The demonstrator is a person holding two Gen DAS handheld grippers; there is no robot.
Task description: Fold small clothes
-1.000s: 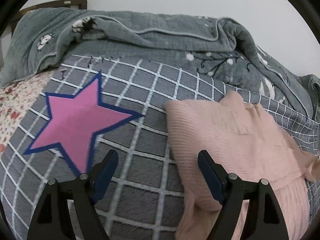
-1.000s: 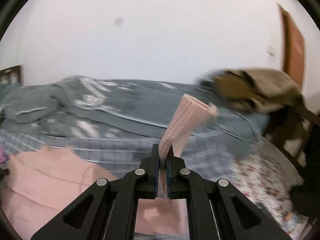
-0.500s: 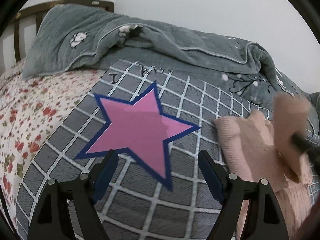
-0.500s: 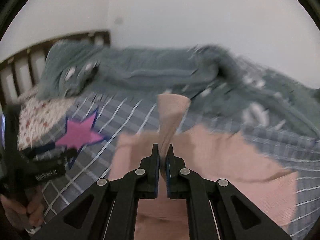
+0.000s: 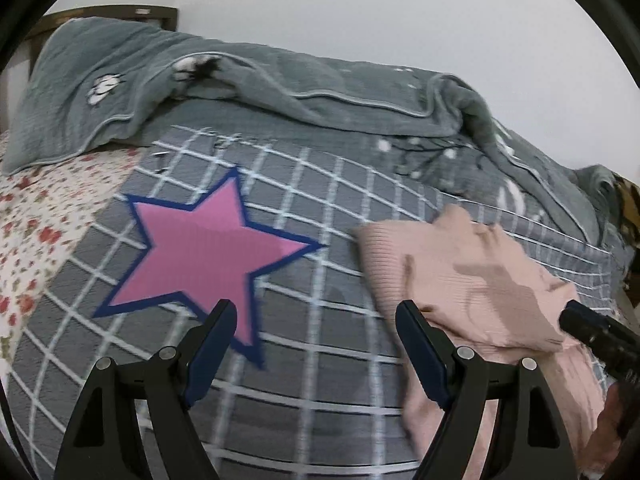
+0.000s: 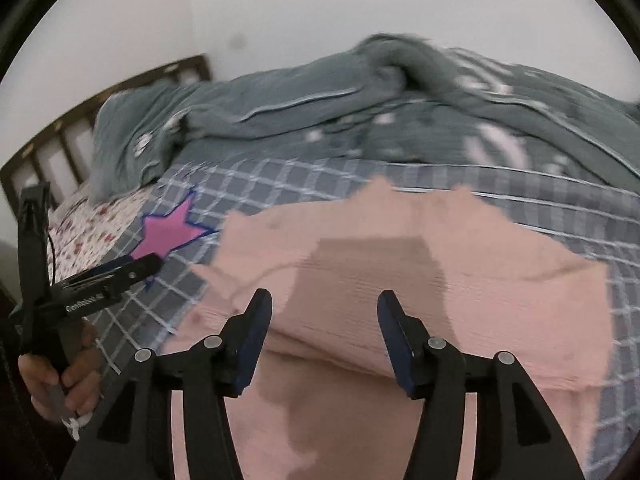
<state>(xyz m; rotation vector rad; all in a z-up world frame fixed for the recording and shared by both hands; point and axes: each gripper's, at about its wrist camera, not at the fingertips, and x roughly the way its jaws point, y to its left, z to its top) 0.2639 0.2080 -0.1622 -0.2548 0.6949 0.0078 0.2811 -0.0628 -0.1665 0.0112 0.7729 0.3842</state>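
Note:
A pink knitted sweater (image 6: 400, 288) lies on the grey checked blanket (image 6: 304, 176), with a sleeve folded across its body. Just above that folded part hangs my right gripper (image 6: 325, 308); its jaws are opening and nothing is between them. In the left wrist view the sweater (image 5: 460, 272) lies at the right. There my left gripper (image 5: 316, 320) stands open over the checked blanket (image 5: 320, 368), beside the sweater's left edge, with nothing between its fingers. The right gripper's tip (image 5: 600, 336) shows at that view's right edge.
A pink star with a blue outline (image 5: 208, 256) is printed on the blanket left of the sweater. A rumpled grey quilt (image 5: 280, 88) lies along the far side by the wall. A flowered sheet (image 5: 36, 216) and a dark wooden headboard (image 6: 60, 136) lie left. A hand (image 6: 60, 384) holds the left gripper.
My right gripper carried the pink sleeve left and down over the sweater, then let it go; the sleeve now lies flat. The left gripper drifted a little and stayed open.

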